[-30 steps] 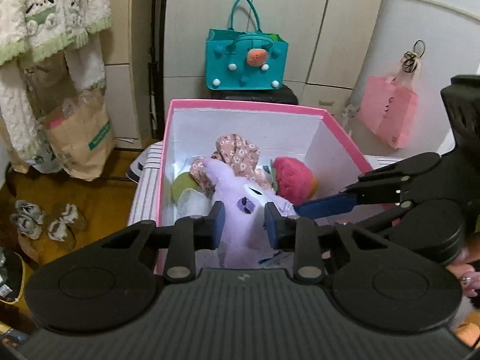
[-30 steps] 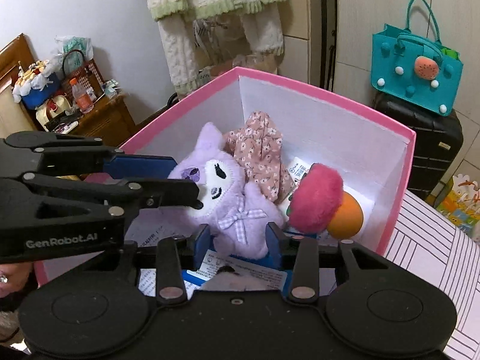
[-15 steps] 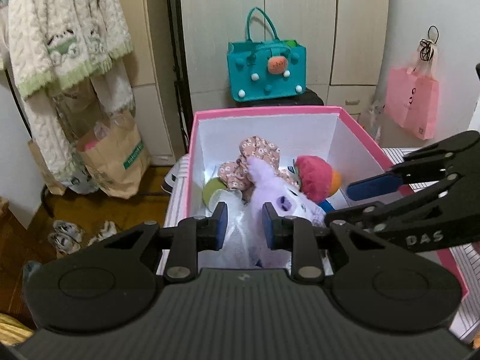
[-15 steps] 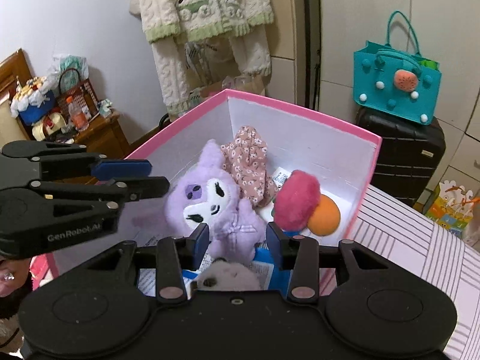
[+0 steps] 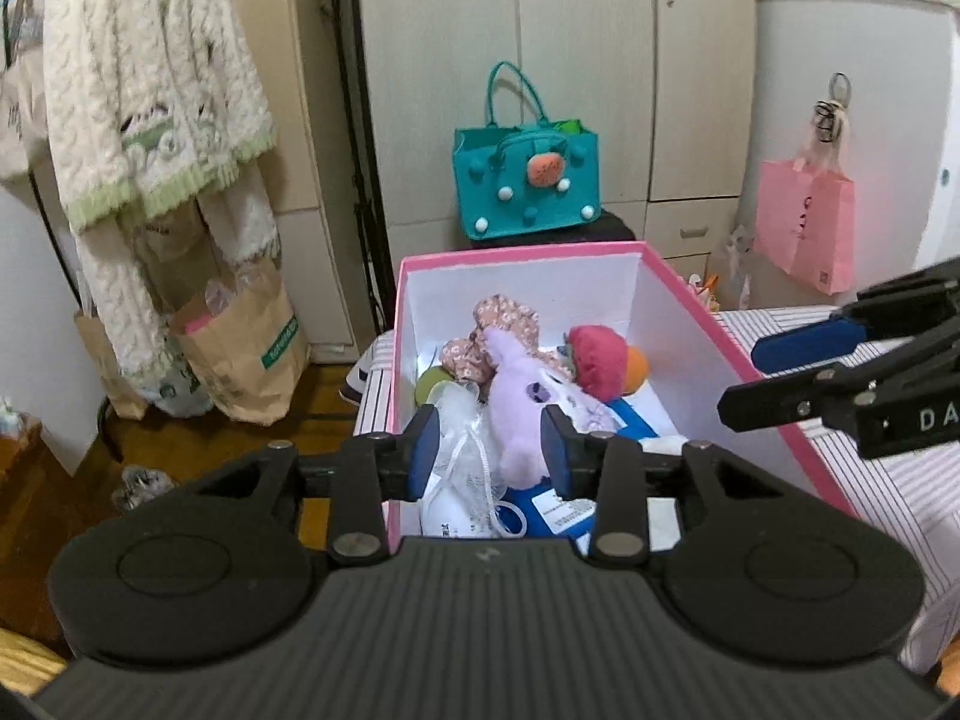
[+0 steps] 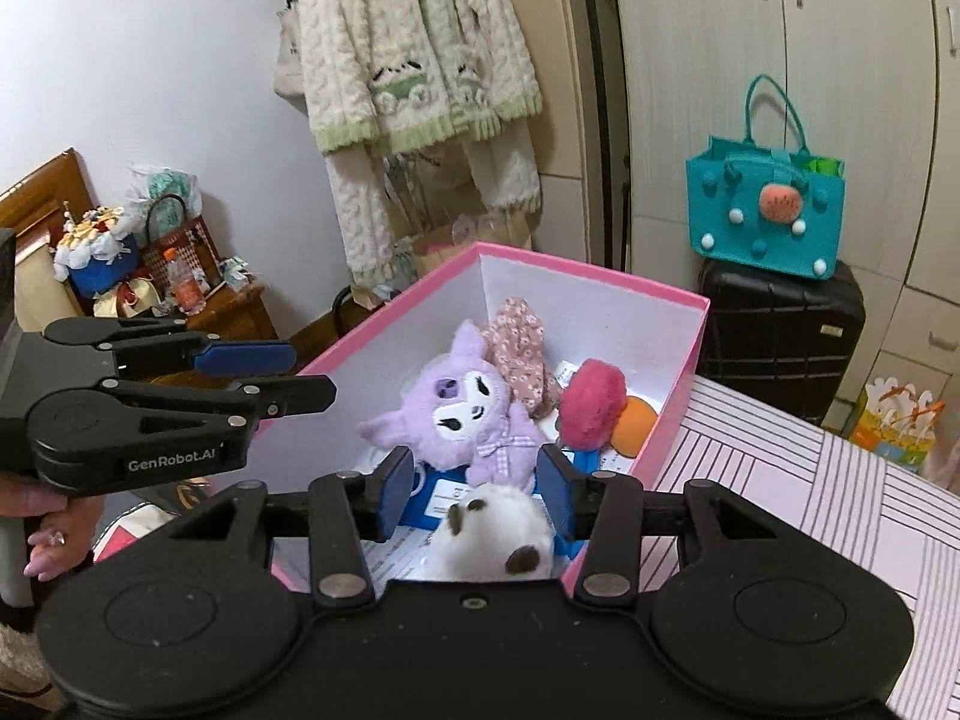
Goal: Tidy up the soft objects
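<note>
Both claws have backed off, opening; purple plush (image 6: 465, 414) lies boxed.

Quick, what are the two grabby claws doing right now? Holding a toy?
Left gripper: open, jaws just widened, holding nothing, above the pink box.
Right gripper: open, jaws just widened, holding nothing.

Both wrist views look forward and down along their fingers, from close above the near edge of the pink box (image 5: 708, 324). They share it, and the teal bag (image 6: 768, 210) at 12 o'clock.
</note>
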A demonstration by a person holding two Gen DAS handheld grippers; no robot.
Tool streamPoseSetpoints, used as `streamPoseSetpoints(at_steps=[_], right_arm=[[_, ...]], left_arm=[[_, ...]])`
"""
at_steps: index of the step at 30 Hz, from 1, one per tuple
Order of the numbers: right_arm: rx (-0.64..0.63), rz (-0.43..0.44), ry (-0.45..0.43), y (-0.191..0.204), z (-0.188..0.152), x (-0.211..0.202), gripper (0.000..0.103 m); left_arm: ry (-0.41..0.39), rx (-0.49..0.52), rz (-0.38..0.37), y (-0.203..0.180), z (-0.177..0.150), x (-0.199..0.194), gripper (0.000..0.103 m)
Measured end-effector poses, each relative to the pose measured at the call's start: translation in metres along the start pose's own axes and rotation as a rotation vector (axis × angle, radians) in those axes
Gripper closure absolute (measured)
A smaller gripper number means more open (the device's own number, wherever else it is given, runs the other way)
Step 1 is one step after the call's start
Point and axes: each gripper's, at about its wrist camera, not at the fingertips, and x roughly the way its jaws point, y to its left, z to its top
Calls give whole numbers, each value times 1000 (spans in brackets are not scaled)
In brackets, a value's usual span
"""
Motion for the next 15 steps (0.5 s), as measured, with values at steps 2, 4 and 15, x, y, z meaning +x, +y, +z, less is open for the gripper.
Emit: streamPoseSetpoints(at_steps=[2, 4, 15], right_arm=[[-7, 1, -14, 5, -2, -12, 51], [-12, -5, -29, 9, -4, -25, 47], [-68, -69, -137, 39, -28, -88, 19]], left_arm=[[-15, 30, -1, -4, 0, -12, 62], [-21, 62, 2, -8, 1, -24, 62], [-60, 100, -94, -23, -1, -81, 54]])
